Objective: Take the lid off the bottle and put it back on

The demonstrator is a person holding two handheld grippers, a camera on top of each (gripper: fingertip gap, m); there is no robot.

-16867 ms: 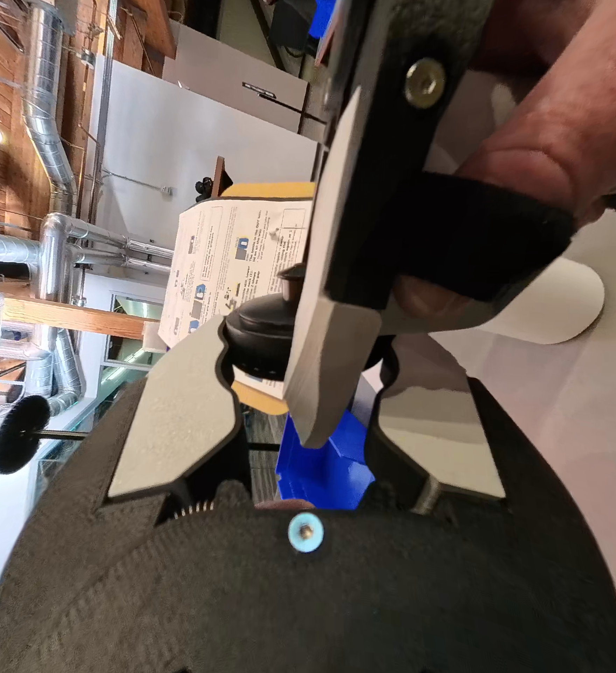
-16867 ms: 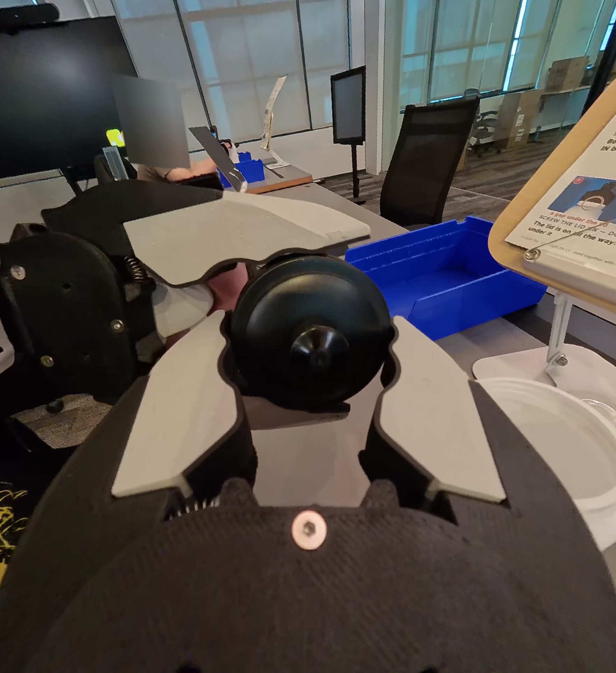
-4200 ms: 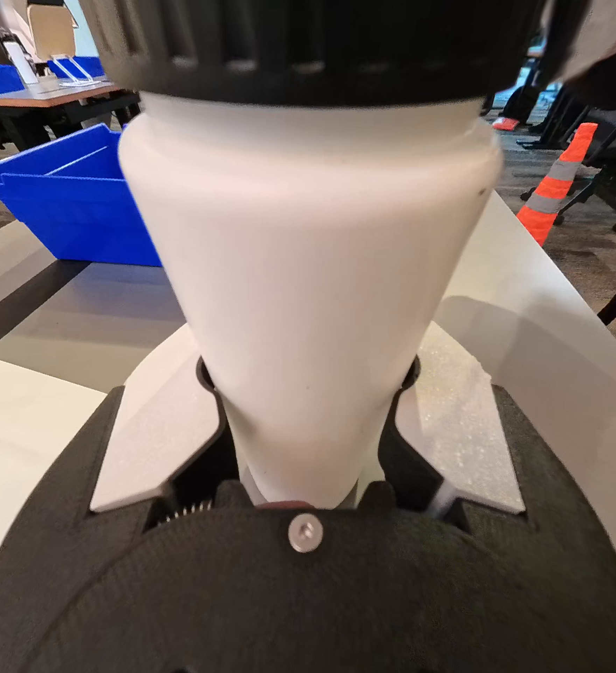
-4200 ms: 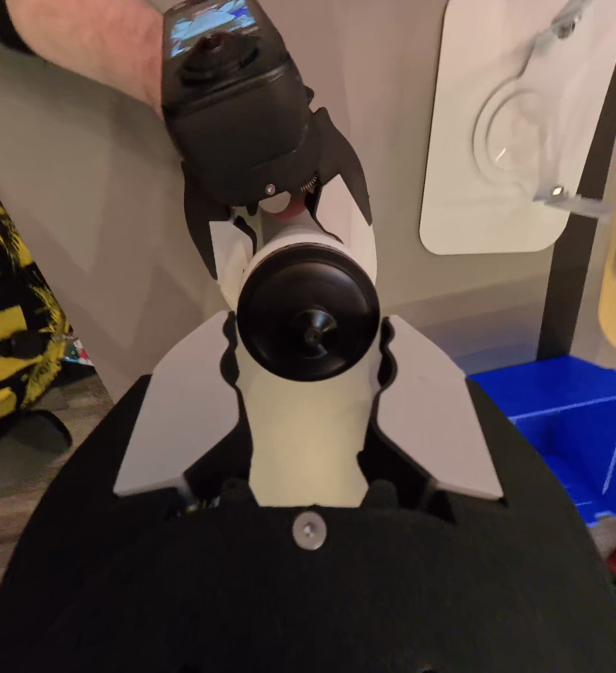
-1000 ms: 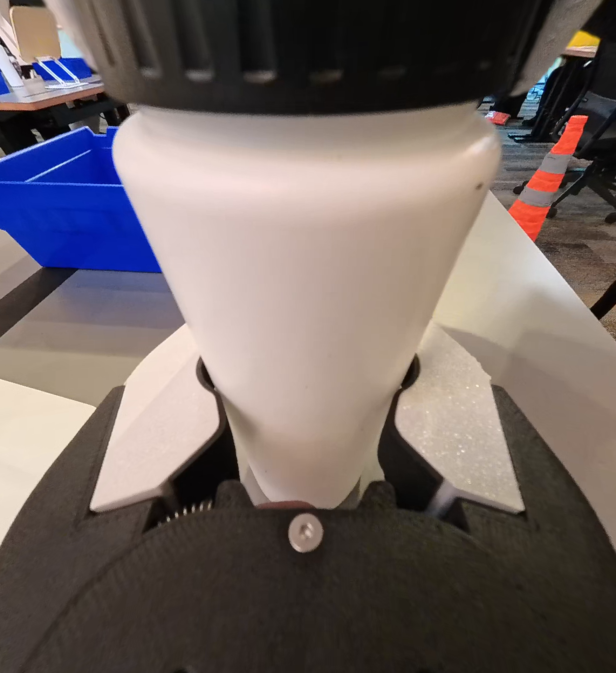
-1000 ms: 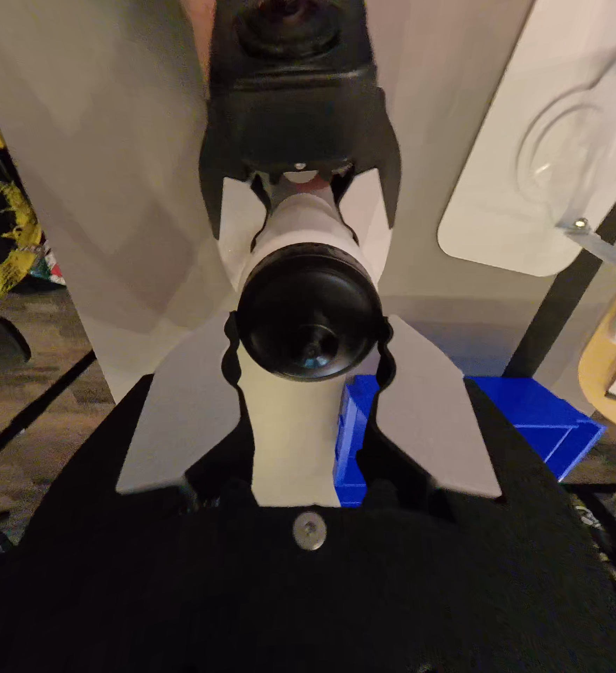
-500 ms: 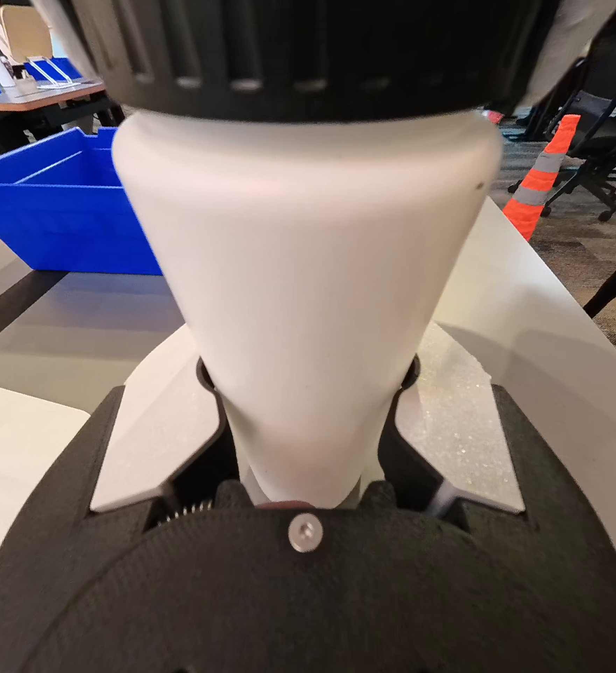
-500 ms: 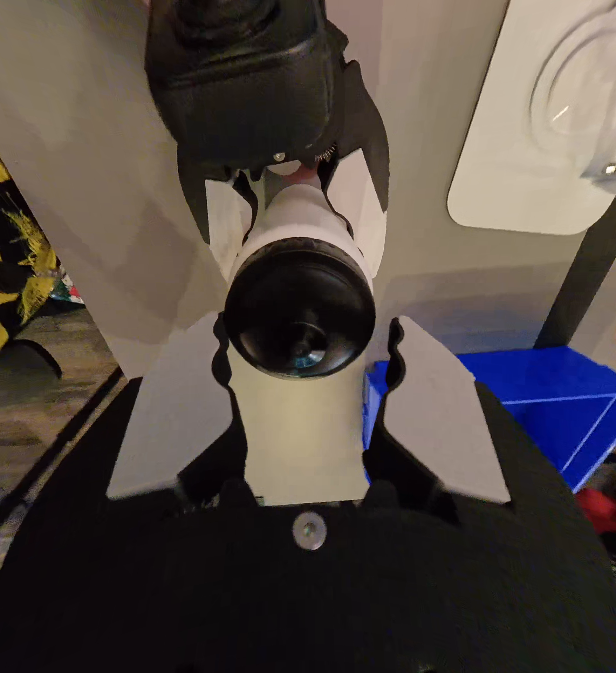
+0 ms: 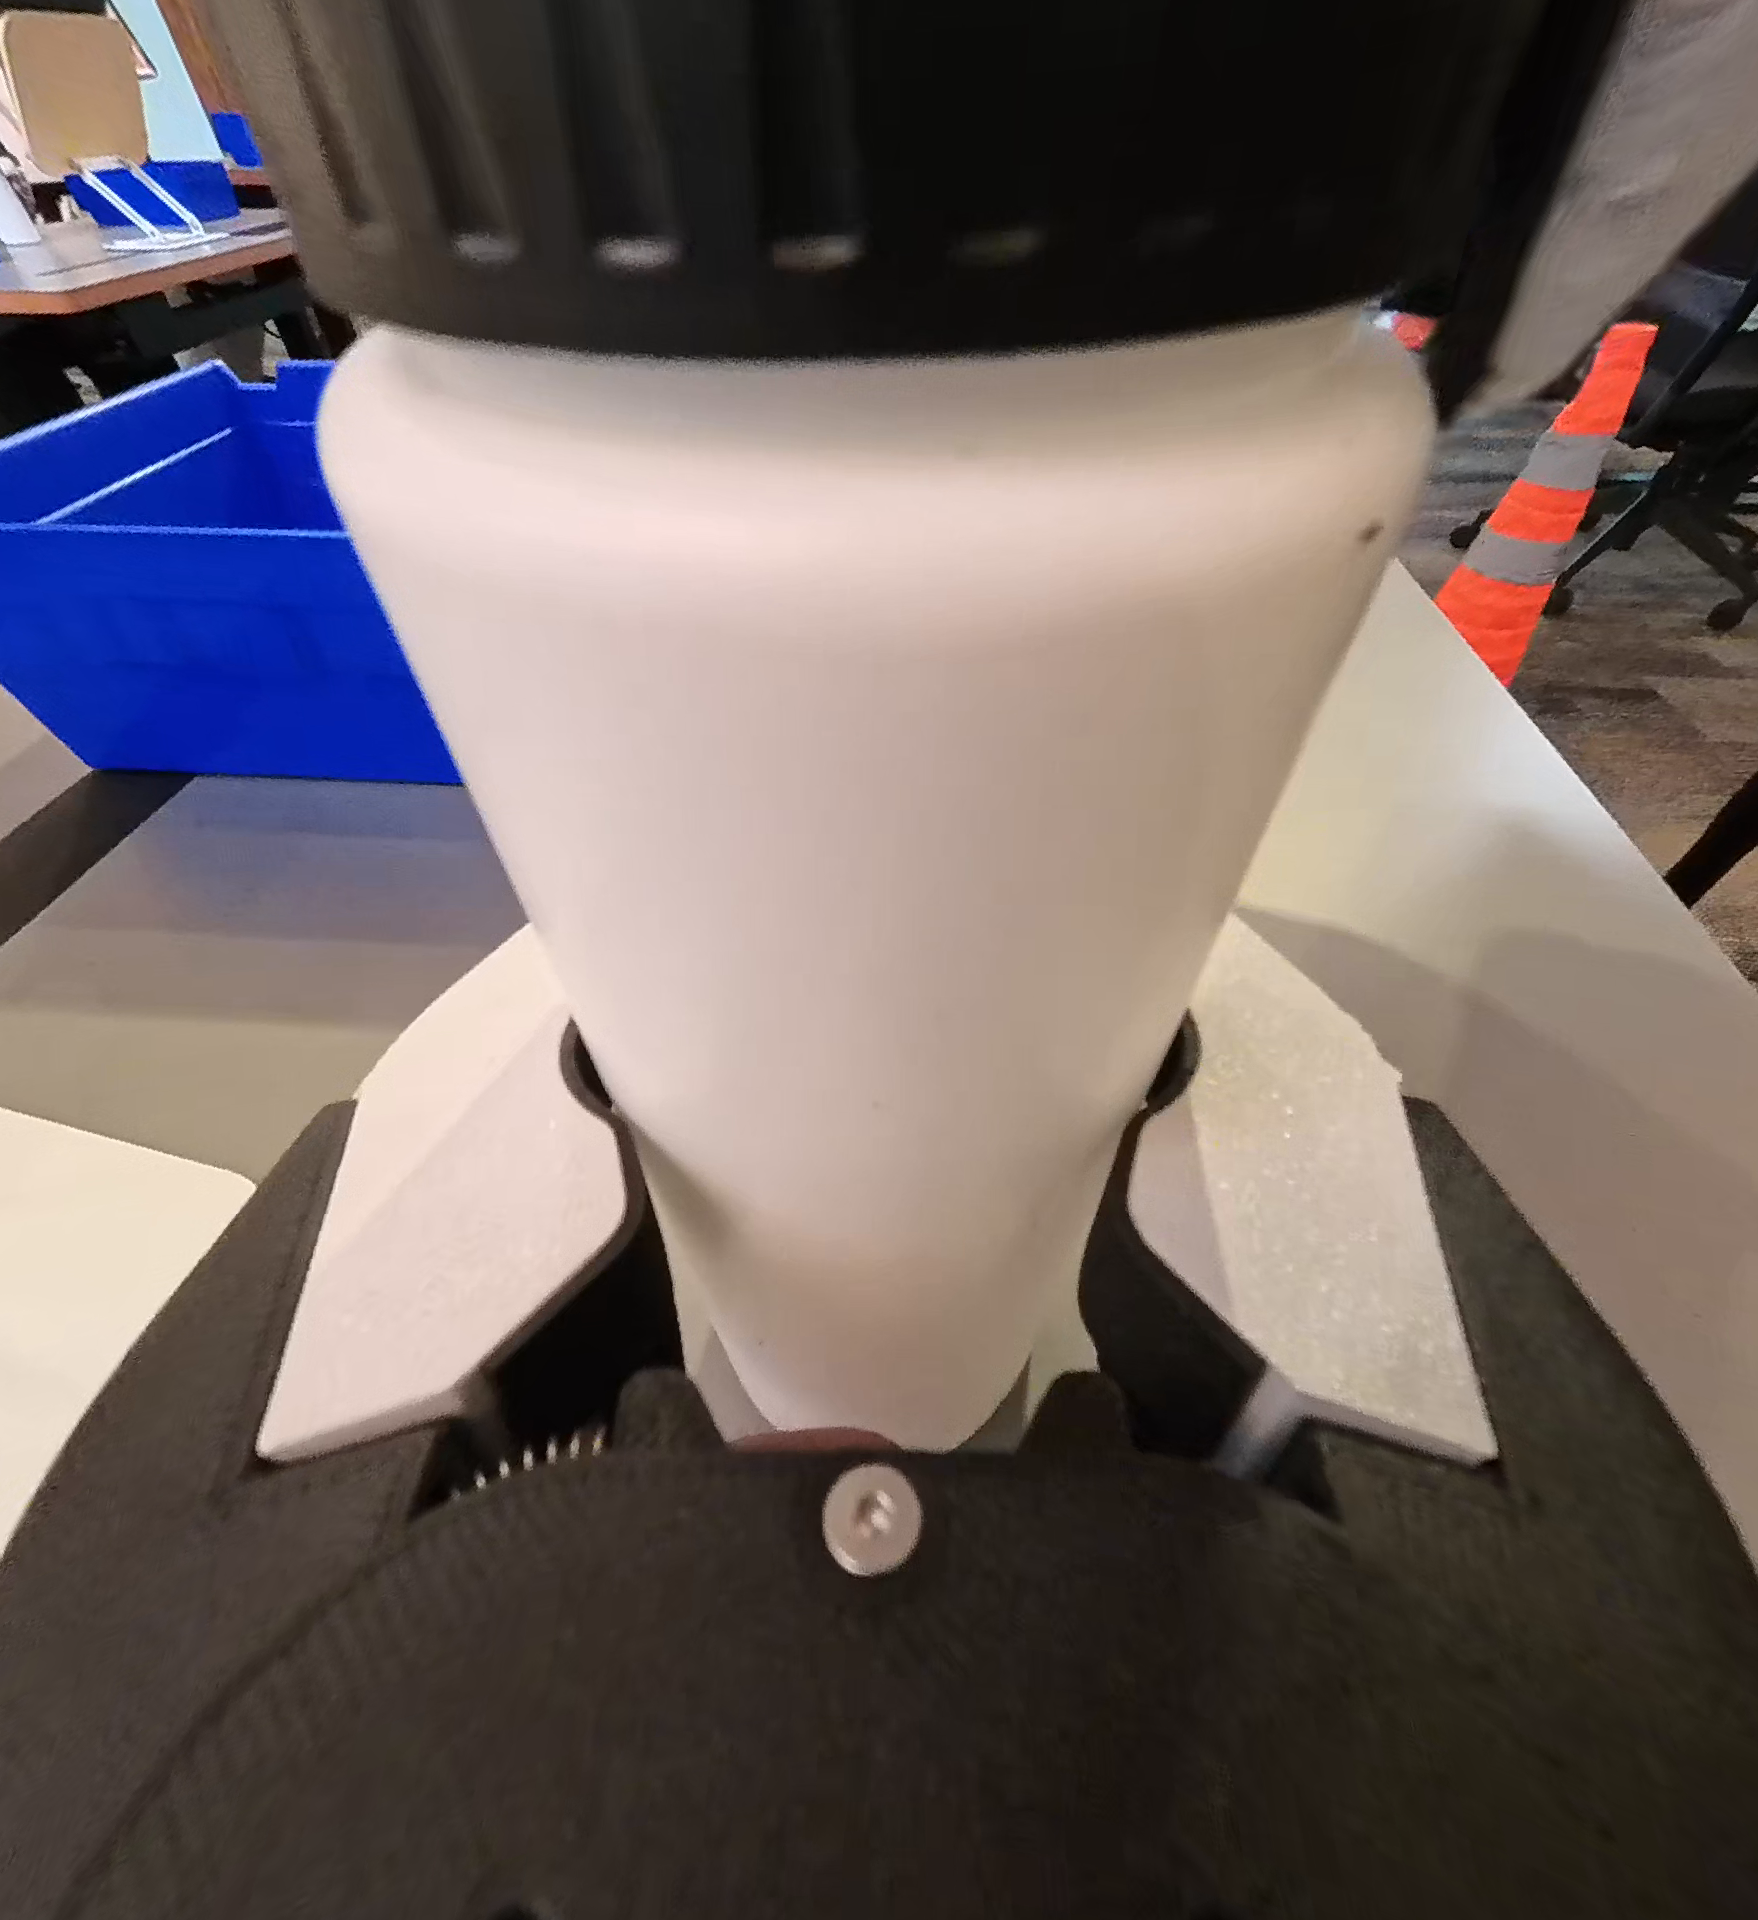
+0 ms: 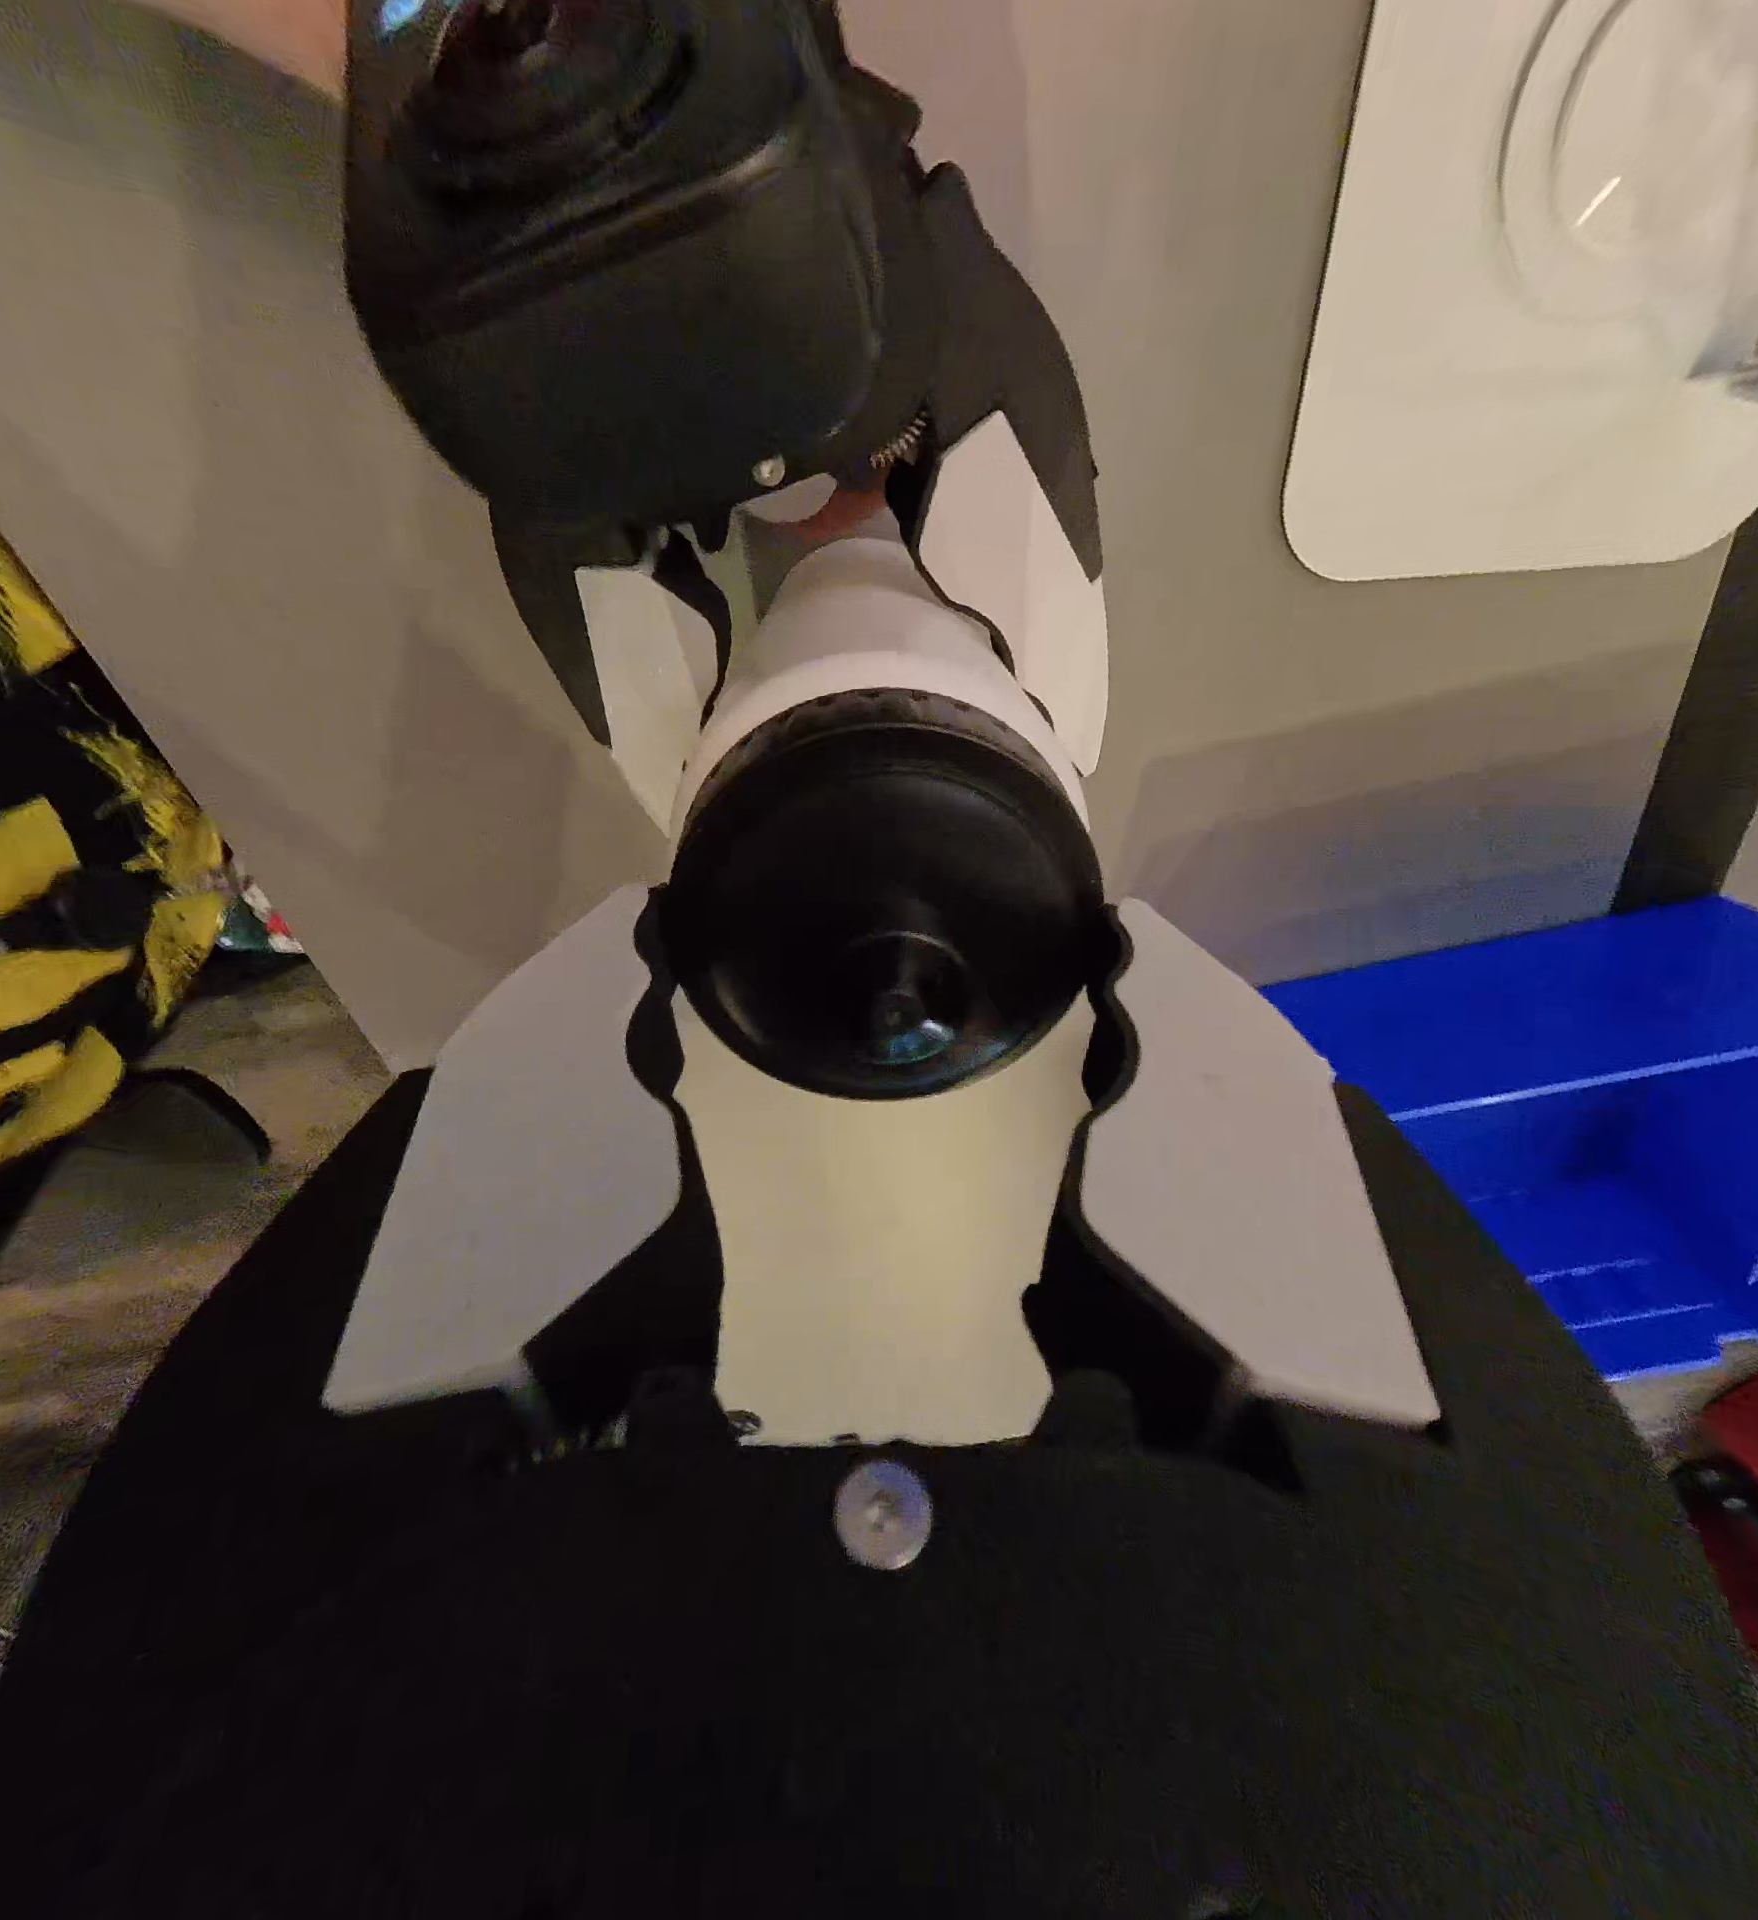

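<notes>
Now, left wrist view: the left gripper (image 9: 875, 1070) clamps the white bottle's (image 9: 854, 727) base, black lid (image 9: 854, 156) on top, above the grey worktop (image 9: 1477, 883); a blue bin (image 9: 127, 613) sits behind. Right wrist view: the right gripper (image 10: 880, 961) fingers close on the lid over the worktop's edge.

We see a white bottle (image 9: 854, 748) with smooth, plain walls, held in the air above the table, its base end narrow in the left wrist view and its shoulder rounding in just under the lid (image 9: 854, 156). The lid is black, with a ribbed rim, and it sits on the bottle's neck. From the right wrist view we look at its domed top, with a small knob at the centre.
</notes>
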